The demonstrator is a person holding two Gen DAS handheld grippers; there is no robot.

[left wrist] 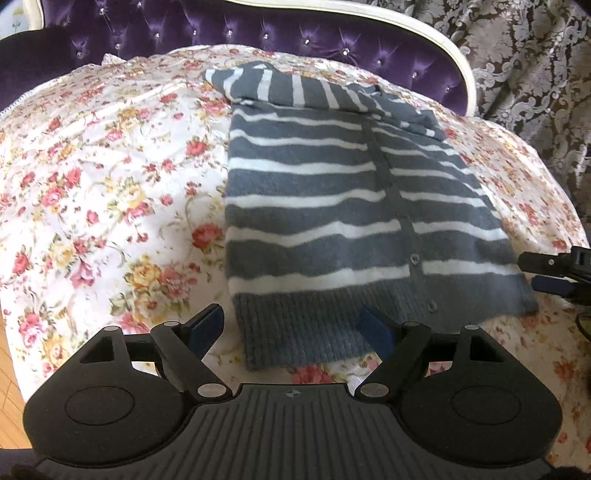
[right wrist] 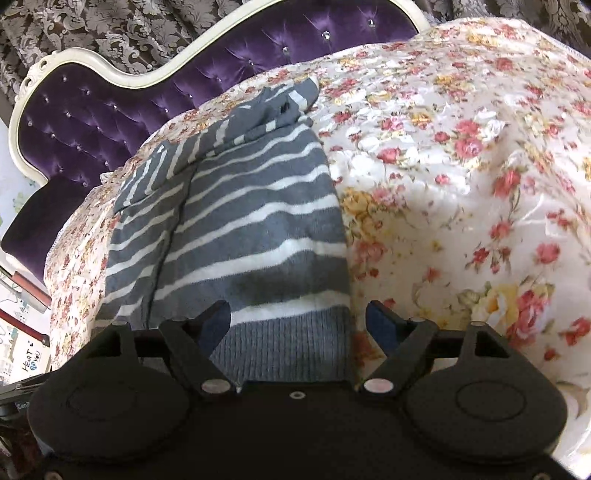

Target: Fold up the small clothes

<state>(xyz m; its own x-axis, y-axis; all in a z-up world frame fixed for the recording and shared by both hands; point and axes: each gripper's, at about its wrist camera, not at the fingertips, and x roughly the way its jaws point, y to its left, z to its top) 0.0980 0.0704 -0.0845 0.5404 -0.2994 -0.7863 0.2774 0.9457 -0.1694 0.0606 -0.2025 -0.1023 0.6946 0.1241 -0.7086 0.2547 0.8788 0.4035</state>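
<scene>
1. Left gripper: fingers spread wide and empty, hovering at the near hem. The left finger is over the bedspread, the right one over the ribbed band, so the hem's left corner sits between them.
2. Right gripper: fingers also spread and empty. It straddles the hem's right corner, one finger over knit, the other over bedspread. From the left wrist view it shows at the cardigan's right edge.
3. Cardigan: grey knit with white stripes, lying flat on the floral bedspread, button placket running up the middle, hem nearest the grippers. Sleeves look folded in across the chest at the far end.
4. Handling, as a judgement: soft, light, limp and stretchy; it will sag between two holds and drag on the cloth beneath. The ribbed hem is thickest and firmest, so the two hem corners are the best places to pinch. Take both layers, or the front will peel open at the placket.
5. Beyond: purple tufted headboard, patterned curtain.
</scene>
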